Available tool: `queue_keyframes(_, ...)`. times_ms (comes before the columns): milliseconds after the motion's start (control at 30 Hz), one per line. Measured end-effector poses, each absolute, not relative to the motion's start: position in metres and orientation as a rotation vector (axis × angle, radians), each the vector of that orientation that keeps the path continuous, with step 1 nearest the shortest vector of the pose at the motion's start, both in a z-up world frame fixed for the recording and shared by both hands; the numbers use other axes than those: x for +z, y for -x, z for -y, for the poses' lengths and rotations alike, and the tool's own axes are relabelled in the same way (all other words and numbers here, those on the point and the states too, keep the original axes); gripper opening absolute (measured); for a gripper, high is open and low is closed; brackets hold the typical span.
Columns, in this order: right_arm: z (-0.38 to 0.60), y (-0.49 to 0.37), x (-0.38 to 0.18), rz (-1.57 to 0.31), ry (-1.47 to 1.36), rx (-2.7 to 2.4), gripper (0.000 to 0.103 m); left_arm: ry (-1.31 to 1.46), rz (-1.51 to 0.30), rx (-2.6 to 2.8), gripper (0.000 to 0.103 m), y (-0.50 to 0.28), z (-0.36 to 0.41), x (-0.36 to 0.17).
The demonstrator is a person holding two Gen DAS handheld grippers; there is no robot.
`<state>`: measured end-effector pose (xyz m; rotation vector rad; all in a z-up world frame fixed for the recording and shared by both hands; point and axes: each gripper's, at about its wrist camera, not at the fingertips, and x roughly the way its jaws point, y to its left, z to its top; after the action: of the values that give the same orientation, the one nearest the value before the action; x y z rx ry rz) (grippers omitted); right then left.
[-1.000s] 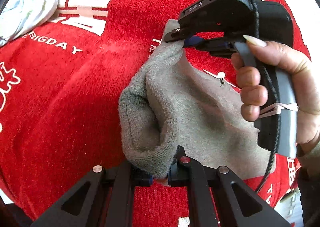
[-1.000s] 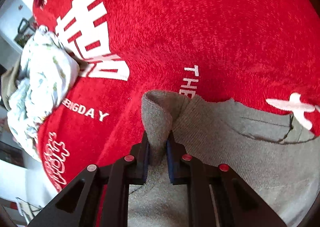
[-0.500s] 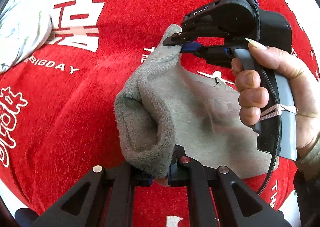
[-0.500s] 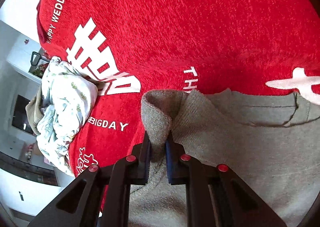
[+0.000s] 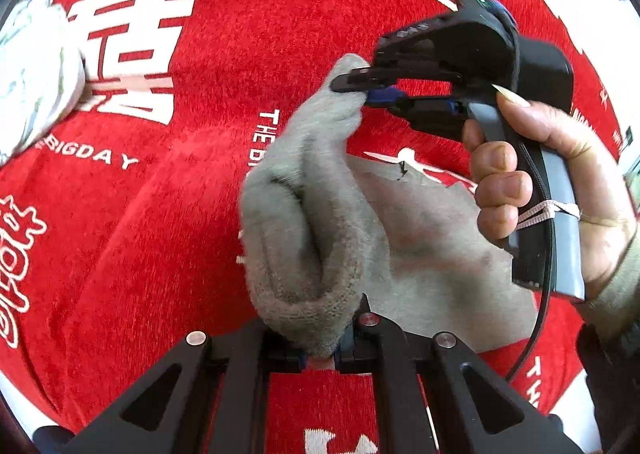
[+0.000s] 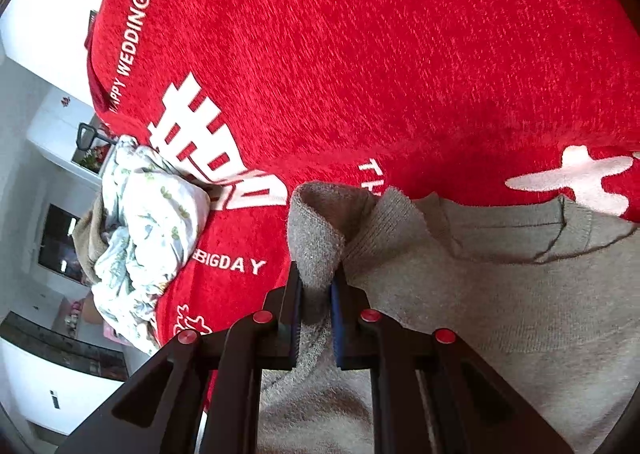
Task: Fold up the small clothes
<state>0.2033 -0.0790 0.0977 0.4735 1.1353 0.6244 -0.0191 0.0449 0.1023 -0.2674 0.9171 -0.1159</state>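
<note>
A small grey knit garment (image 5: 320, 213) lies partly on a red cloth with white lettering (image 5: 200, 53). My left gripper (image 5: 320, 354) is shut on one bunched edge of it at the bottom of the left wrist view. My right gripper (image 5: 360, 87), held in a hand, is shut on another corner farther up, lifting a fold between the two. In the right wrist view my right gripper (image 6: 316, 294) pinches a rolled grey edge (image 6: 316, 238), and the rest of the garment (image 6: 500, 294) spreads flat to the right.
A crumpled white floral cloth (image 6: 148, 221) lies at the left on the red cloth (image 6: 360, 53); it also shows in the left wrist view (image 5: 32, 73). Beyond the cloth's left edge, white furniture and room floor (image 6: 48, 294) show.
Both grippers have lifted the held grey edges higher off the red cloth and shifted slightly. Their grips have stayed shut.
</note>
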Motion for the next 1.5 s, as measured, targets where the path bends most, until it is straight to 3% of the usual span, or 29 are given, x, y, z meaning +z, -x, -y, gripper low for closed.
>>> queue_keyframes(233,0.09,-0.201,0.104,-1.115,-0.496,0.645,0.013,0.32,-0.924,-0.137,0.008,0.025,-0.054,0.101)
queue_keyframes(1200,0.231,-0.198,0.101,-1.087,-0.622,0.581,0.012,-0.037,-0.918,-0.184,0.008,0.025,0.1,0.12)
queue_keyframes(1500,0.256,-0.207,0.107,-1.115,-0.508,0.625,0.009,-0.221,-0.933,-0.167,0.008,0.025,0.154,0.107)
